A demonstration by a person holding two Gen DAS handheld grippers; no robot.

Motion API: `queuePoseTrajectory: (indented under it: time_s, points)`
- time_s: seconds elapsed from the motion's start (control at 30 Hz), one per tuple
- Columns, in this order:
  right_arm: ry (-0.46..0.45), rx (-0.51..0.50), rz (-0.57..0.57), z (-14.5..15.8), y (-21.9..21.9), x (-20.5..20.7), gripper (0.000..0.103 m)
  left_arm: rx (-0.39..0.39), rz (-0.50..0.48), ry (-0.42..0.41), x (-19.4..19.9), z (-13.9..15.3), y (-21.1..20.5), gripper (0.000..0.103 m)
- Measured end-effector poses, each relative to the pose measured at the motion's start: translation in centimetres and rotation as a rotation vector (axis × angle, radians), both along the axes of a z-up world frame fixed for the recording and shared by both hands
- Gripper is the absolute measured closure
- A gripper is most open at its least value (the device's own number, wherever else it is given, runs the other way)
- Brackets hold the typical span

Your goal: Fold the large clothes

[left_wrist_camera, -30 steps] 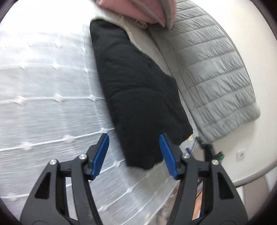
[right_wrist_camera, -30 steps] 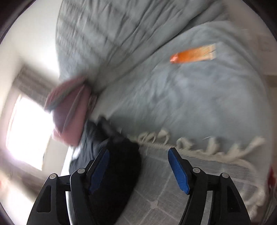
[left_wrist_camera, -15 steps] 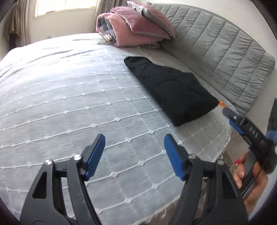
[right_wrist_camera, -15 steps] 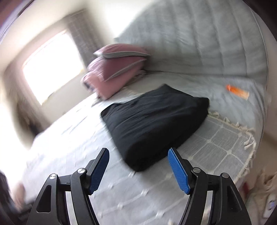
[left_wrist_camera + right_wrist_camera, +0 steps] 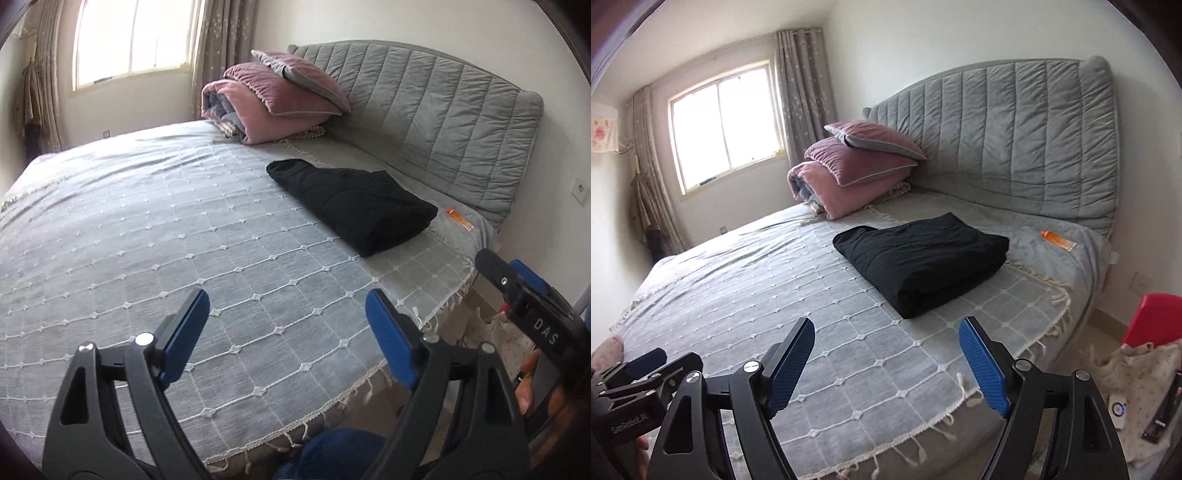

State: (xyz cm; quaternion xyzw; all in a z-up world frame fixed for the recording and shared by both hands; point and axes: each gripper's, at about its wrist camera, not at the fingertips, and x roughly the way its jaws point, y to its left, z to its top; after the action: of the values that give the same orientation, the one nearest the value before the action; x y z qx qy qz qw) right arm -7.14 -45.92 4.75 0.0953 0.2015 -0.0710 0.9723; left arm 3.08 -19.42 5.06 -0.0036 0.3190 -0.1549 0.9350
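A black garment (image 5: 354,205) lies folded in a thick rectangle on the bed near the headboard; it also shows in the right wrist view (image 5: 923,258). My left gripper (image 5: 288,328) is open and empty, held above the near edge of the bed, well short of the garment. My right gripper (image 5: 886,354) is open and empty, also back at the near edge of the bed. The right gripper's body shows at the right edge of the left wrist view (image 5: 524,306).
The bed has a grey checked cover (image 5: 147,240) with a fringed edge. Pink pillows and a rolled quilt (image 5: 857,170) are stacked by the grey padded headboard (image 5: 1015,140). An orange tube (image 5: 1057,240) lies by the headboard. A red stool (image 5: 1156,317) and a bag sit on the floor at right.
Both grippers have pulled back from close above the garment to the near edge of the bed. The views now take in the whole bed and room. Both stay open.
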Motion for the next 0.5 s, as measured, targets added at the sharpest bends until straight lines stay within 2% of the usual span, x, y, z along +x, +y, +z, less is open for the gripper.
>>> queuePoseTrajectory:
  time_s: [0.07,0.13,0.4,0.5]
  points:
    - [-0.007,-0.019,-0.002,0.3,0.6,-1.3,0.018,0.000,-0.004,-0.045,-1.4,0.9,0.2,0.005]
    - [-0.006,-0.048,-0.014,0.6,1.2,-2.5,0.018,-0.011,-0.003,-0.070,-2.2,1.6,0.6,0.005]
    - [-0.008,-0.119,-0.092,1.6,2.4,-5.0,0.011,-0.028,0.033,-0.100,-3.5,2.3,1.9,0.004]
    - [-0.005,-0.134,-0.096,1.9,2.9,-5.4,0.009,-0.014,0.010,-0.085,-3.4,2.1,2.0,0.004]
